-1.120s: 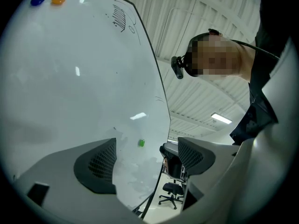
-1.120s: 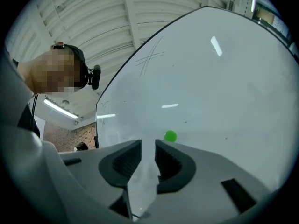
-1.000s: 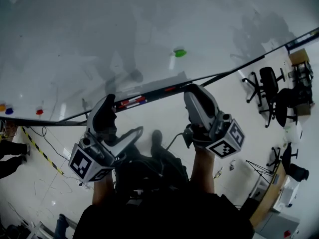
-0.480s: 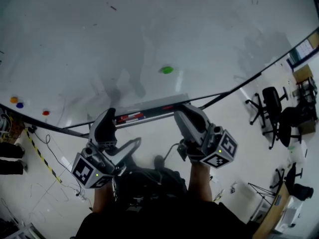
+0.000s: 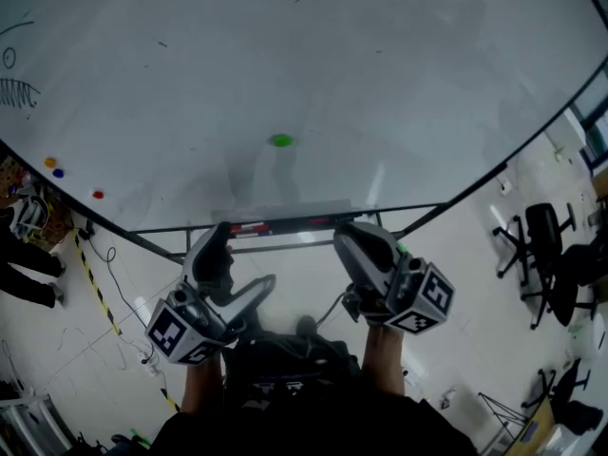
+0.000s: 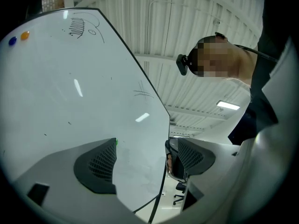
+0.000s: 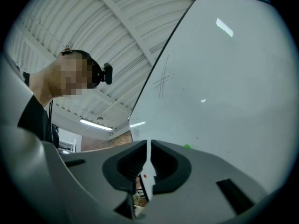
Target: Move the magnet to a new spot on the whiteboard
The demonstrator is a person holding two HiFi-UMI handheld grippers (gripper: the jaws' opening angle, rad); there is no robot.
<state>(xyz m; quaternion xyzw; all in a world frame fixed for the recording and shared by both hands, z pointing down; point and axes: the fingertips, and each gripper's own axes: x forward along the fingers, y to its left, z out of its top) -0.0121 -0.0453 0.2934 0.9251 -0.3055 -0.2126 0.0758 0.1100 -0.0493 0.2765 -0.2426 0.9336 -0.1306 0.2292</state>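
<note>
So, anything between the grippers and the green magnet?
Nothing on the board does: the green magnet sits alone on bare whiteboard. The left gripper and right gripper hang below the lower edge, beside the marker tray. Right jaws have just been closing on nothing; left jaws apart, empty.

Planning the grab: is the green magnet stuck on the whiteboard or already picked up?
On the whiteboard: the green magnet sits alone on its bare face, nothing touching it.

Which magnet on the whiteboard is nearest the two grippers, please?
The green magnet, alone near the whiteboard's lower middle; the orange magnet, the blue magnet and the red magnet sit far off by its left edge.
</note>
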